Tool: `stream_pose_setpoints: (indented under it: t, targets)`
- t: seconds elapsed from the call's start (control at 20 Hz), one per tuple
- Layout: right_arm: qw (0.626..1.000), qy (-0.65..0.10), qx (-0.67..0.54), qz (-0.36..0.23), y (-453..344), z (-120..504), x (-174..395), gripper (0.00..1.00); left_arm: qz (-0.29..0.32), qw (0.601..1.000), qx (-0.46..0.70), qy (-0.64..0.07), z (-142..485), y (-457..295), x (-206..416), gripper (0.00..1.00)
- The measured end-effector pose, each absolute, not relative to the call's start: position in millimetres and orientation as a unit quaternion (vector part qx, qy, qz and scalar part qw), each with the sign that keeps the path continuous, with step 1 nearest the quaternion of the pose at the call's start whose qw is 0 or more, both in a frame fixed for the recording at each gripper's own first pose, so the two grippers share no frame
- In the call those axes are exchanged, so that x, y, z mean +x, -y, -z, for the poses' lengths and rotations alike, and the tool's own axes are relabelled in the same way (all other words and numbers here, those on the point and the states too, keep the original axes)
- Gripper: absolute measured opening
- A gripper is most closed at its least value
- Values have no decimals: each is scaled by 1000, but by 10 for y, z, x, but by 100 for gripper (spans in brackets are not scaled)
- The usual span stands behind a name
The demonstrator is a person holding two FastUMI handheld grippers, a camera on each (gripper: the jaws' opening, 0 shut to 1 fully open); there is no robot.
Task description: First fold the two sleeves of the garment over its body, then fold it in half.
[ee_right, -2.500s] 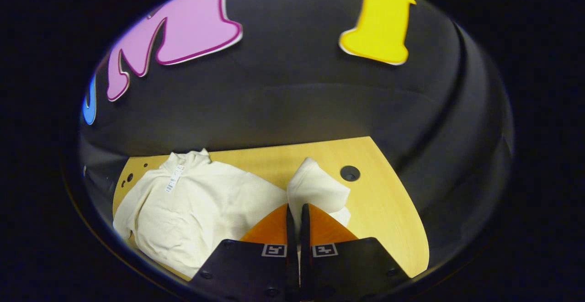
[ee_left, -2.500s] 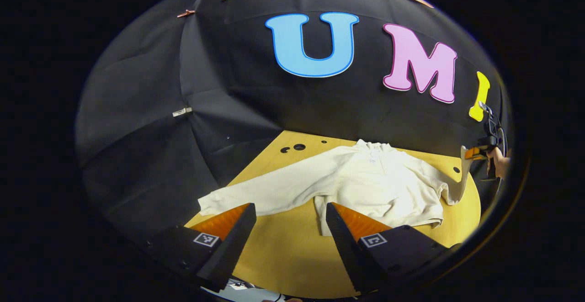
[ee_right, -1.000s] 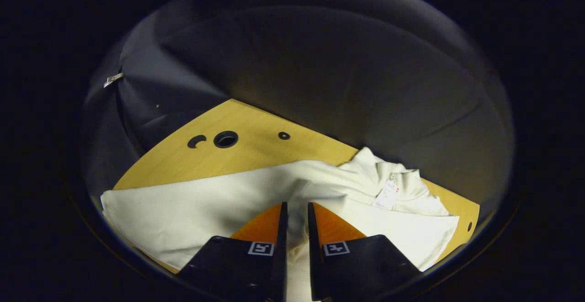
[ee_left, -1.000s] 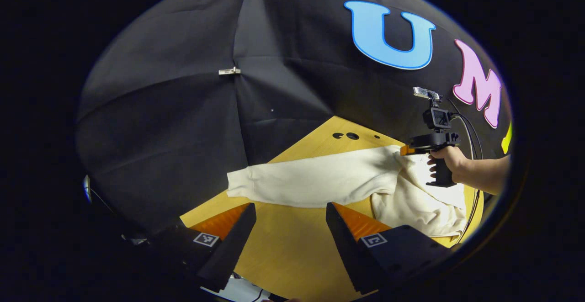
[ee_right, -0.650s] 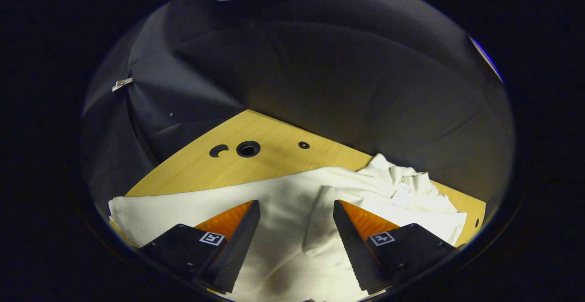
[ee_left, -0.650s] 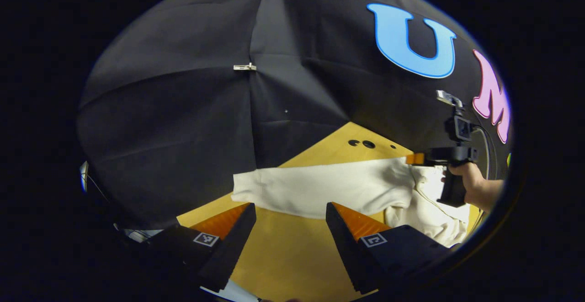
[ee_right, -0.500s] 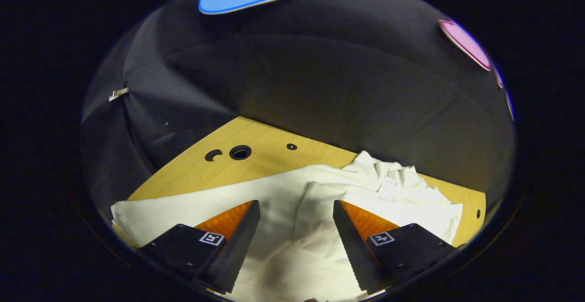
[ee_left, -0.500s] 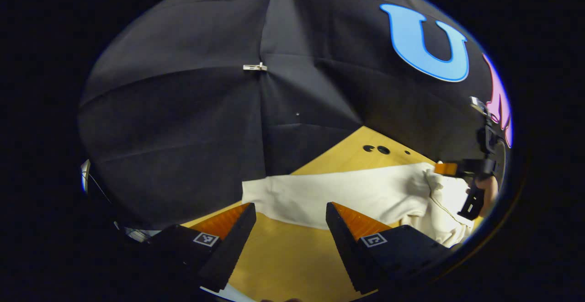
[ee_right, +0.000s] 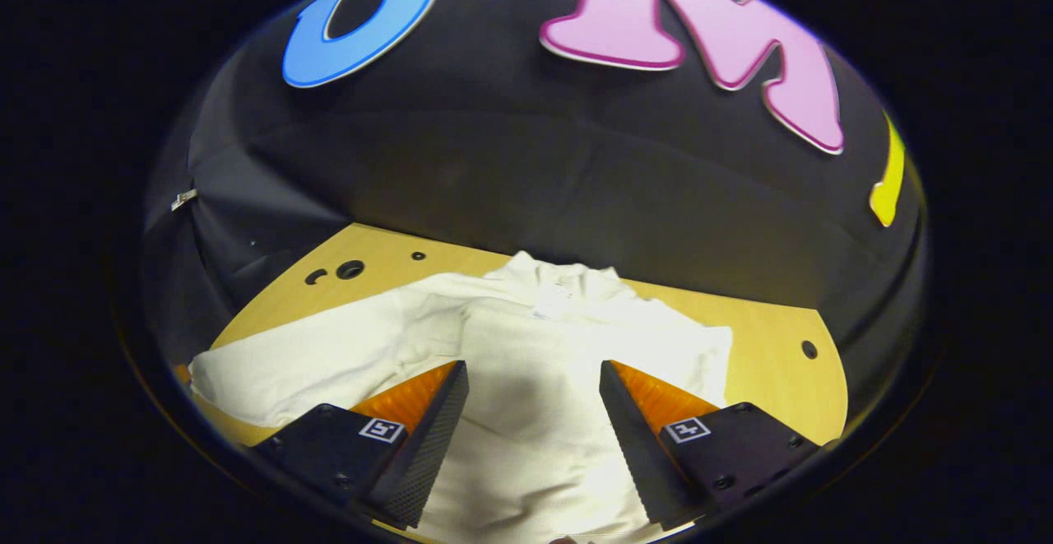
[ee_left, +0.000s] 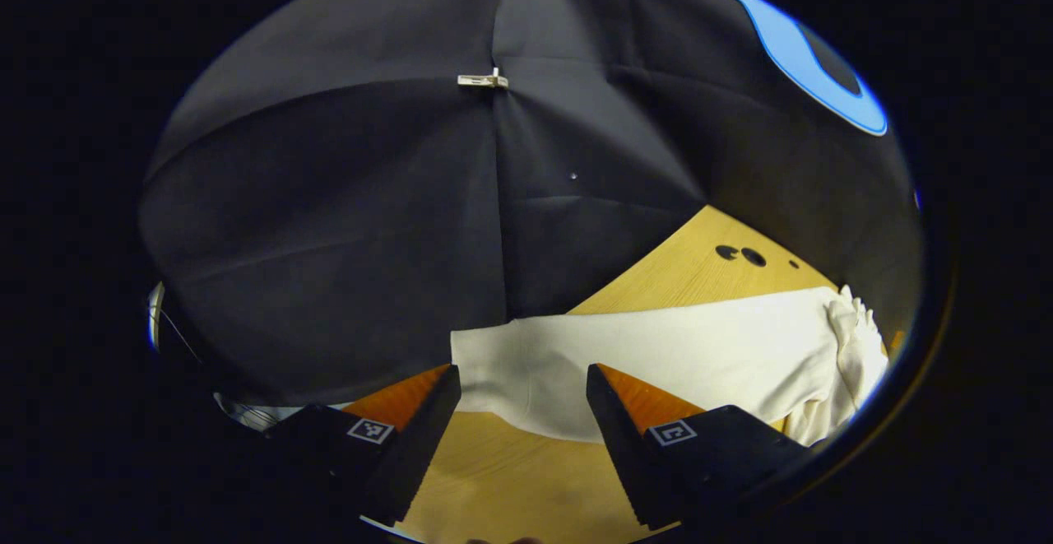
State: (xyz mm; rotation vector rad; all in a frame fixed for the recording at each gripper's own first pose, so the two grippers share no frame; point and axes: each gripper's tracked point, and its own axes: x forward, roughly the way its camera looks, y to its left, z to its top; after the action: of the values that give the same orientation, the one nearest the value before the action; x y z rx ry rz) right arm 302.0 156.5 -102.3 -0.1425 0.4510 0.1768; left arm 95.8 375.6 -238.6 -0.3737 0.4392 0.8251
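— Which sleeve is left to fold, and where does it lie?

— The left sleeve [ee_left: 658,355]. In the left gripper view it stretches flat across the worktop [ee_left: 510,478], its long axis running side to side, with the cuff end just ahead of the left hand-held gripper [ee_left: 522,396]. That one is spread wide and empty, fingers framing the cuff from slightly above; I judge it is not touching yet.

— And the other hand?

— The right hand-held gripper [ee_right: 533,400] hangs released over the body of the garment [ee_right: 535,412], well away from that cuff. So the left is clearly nearer, and the coming move is a short reach forward and down, then a pull across toward the body.

— What differs from a second ago?

— Then the right one was clenched on the right sleeve [ee_right: 658,338], carrying it over the chest. It has since let go and drawn back; that sleeve now lies folded on the body. Meanwhile the left has swung toward the cuff, which sat farther off before.
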Motion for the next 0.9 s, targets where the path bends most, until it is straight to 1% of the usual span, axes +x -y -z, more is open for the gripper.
stream_pose_setpoints:
  t: [0.1,0.15,0.2,0.25,0.35,0.4,0.5,0.55,0.65,0.7,0.75,0.9]
  targets:
    - [971,-221,-67,-63,-1183,970,2913,98,-398,871,-198,-208,2515,-3765,1064,97]
    - [971,-223,-63,-51,-1026,951,2844,98,-404,865,-202,-219,2589,-3760,1052,96]
    - [973,-221,-58,-45,-892,906,2778,98,-407,863,-198,-225,2642,-3770,1012,92]
    - [974,-214,-61,-39,-773,849,2727,98,-407,865,-185,-229,2672,-3794,1023,98]
    - [977,-195,-81,-25,-517,728,2643,98,-390,872,-141,-259,2755,-3748,1059,96]
    - [978,-190,-85,-24,-446,683,2590,98,-377,879,-131,-261,2758,-3781,1118,95]
    - [979,-186,-84,-21,-308,598,2443,98,-369,880,-148,-258,2756,-3756,1165,91]
    - [979,-184,-81,-20,-263,573,2390,98,-369,880,-152,-258,2755,-3722,1173,84]
    - [980,-185,-74,-17,-165,566,2282,98,-359,882,-148,-266,2764,-3682,1215,78]
    - [979,-189,-72,-15,-103,582,2224,98,-351,886,-143,-267,2759,-3664,1239,68]
    - [978,-195,-72,-13,-41,604,2171,98,-342,890,-140,-266,2746,-3645,1264,62]
    - [976,-204,-70,-3,151,656,2045,98,-340,894,-148,-250,2704,-3604,1333,23]
